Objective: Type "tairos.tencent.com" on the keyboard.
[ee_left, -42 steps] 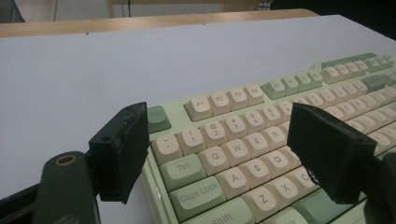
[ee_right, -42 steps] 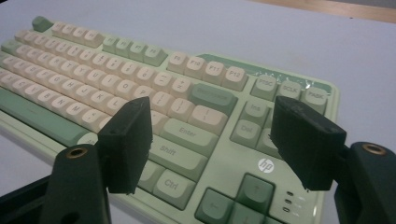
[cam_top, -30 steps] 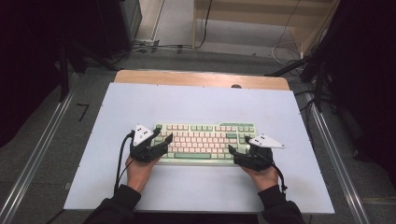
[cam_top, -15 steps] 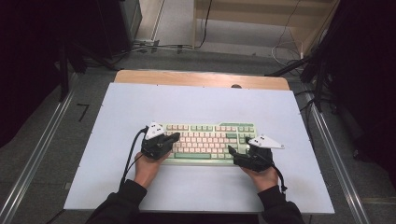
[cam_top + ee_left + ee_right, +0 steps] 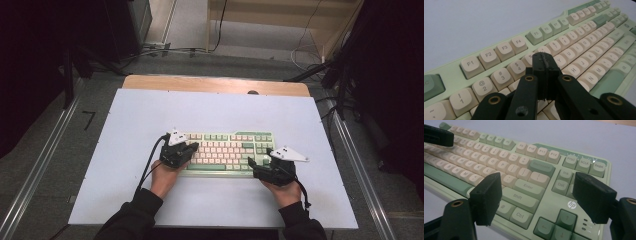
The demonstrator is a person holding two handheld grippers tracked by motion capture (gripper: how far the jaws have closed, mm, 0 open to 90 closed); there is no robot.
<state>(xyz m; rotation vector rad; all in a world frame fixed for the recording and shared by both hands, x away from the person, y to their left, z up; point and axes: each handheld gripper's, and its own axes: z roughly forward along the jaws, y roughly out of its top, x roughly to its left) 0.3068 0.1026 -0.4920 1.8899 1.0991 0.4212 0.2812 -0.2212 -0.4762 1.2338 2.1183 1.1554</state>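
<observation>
Black left hand-held gripper (image 5: 543, 65) has moved over the keyboard (image 5: 584, 57), closing.

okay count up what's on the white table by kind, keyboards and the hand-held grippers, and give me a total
Keyboard: 1, green with cream keys
Grippers: 2, the left gripper with jaws shut over the keys, and the right gripper with jaws open at the keyboard's right end
Total: 3

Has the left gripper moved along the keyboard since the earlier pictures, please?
Yes. The left gripper has shifted rightward, from the keyboard's left end onto its keys.
</observation>
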